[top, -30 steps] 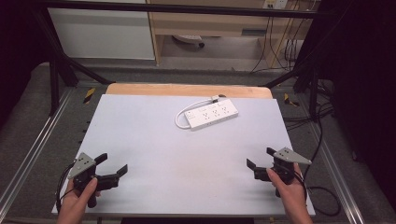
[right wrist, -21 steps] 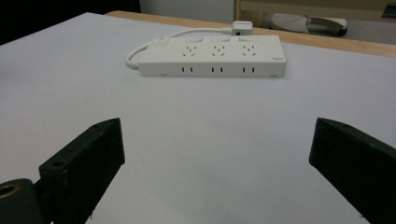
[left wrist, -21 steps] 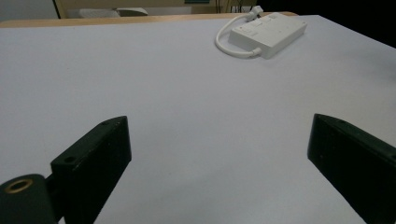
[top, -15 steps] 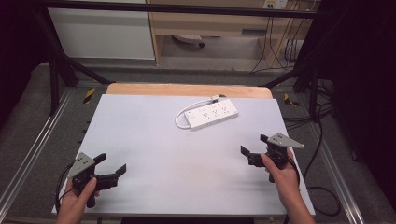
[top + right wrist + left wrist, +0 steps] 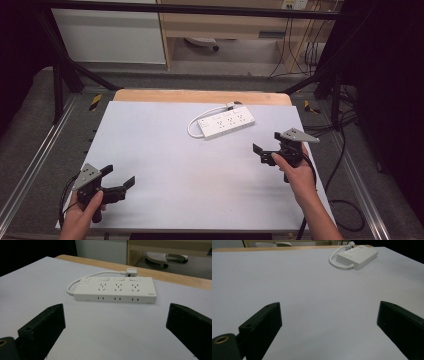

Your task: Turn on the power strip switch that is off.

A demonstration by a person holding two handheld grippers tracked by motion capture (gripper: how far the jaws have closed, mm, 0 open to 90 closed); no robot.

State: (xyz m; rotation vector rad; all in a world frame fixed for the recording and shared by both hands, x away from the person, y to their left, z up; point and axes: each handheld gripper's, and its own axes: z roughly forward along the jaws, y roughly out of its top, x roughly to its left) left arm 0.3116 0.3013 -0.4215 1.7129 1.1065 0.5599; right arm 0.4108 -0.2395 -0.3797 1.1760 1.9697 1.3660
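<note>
The power strip [image 5: 226, 123] is lying flat at the upper centre of the tabletop [image 5: 165, 165], its cable looping left. Both the right gripper [image 5: 267, 149] and the left gripper [image 5: 120, 181] are hanging released, jaws wide. The strip looks rigid, light and smooth; gripping across its narrow sides seems best.

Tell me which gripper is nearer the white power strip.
Right. The right gripper sits just in front of the white plastic power strip, open and apart from it; the left gripper is at the table's near left corner, far away.
</note>
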